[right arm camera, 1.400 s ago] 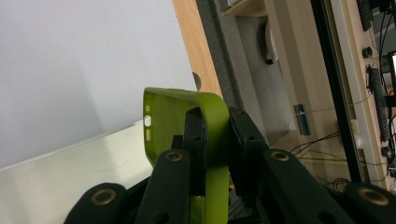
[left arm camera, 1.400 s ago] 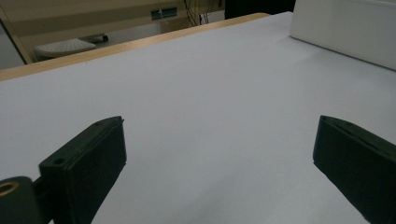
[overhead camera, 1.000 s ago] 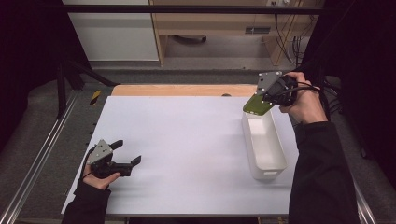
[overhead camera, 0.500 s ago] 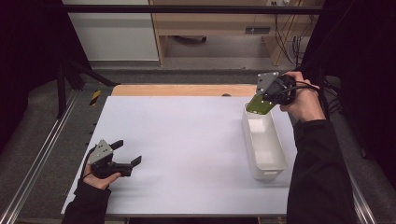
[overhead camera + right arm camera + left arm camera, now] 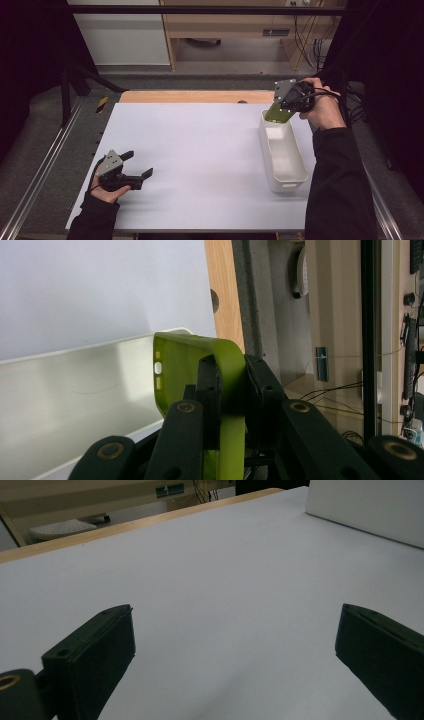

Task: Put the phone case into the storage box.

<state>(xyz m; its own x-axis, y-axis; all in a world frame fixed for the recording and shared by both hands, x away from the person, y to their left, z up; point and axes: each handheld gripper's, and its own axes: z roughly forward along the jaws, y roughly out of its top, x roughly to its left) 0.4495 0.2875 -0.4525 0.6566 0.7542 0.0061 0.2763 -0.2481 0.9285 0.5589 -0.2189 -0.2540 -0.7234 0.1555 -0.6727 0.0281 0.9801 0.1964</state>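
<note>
A green phone case hangs over the far end of a long white bin at the table's right side. My right gripper is shut on the case's edge, its jaws pinching the thin green wall, and the case tilts down toward the bin. At the near left of the white table, my left gripper rests low over the surface. It is open, with nothing between its black fingers.
The bin's white wall shows far off in the left gripper view. A wooden strip borders the table's far edge. Metal rails run along the left side. Cabinets and cables stand beyond the table.
The right gripper has carried the green case slightly back and up above the bin's far end. The left gripper has stayed put.
</note>
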